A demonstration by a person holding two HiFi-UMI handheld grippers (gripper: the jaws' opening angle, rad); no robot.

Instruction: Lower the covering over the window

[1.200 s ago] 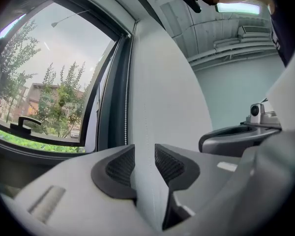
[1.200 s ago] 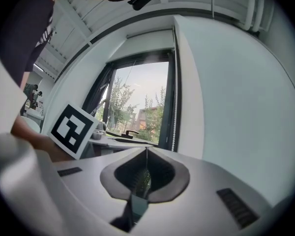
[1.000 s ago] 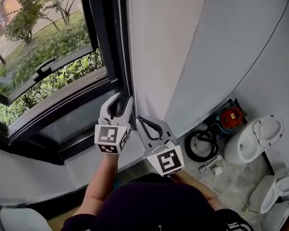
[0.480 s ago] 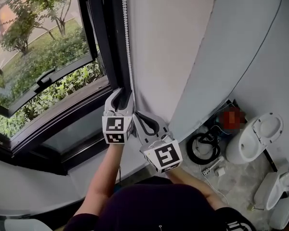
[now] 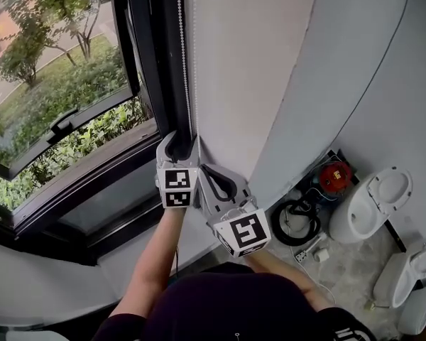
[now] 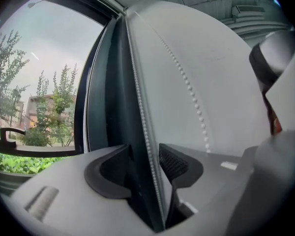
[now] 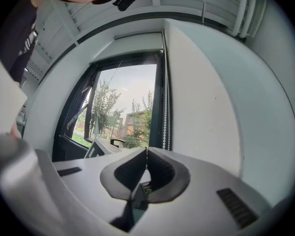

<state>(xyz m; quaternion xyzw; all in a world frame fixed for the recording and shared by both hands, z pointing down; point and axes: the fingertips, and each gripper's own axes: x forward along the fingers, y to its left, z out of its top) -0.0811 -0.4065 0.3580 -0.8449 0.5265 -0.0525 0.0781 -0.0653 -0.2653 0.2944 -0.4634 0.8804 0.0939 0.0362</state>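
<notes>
Chain (image 5: 184, 62) between left gripper's (image 5: 179, 142) opening jaws

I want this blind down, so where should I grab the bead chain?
Probably pinch one strand of the bead chain low down, from the room side, jaws either side; it hangs vertical along the window frame, and the beads resist slipping.

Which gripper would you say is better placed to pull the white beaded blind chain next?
Left, probably. The white beaded chain runs between the opening jaws of the left gripper, so it only needs to close. The right gripper is shut and empty, away from the chain.
</notes>
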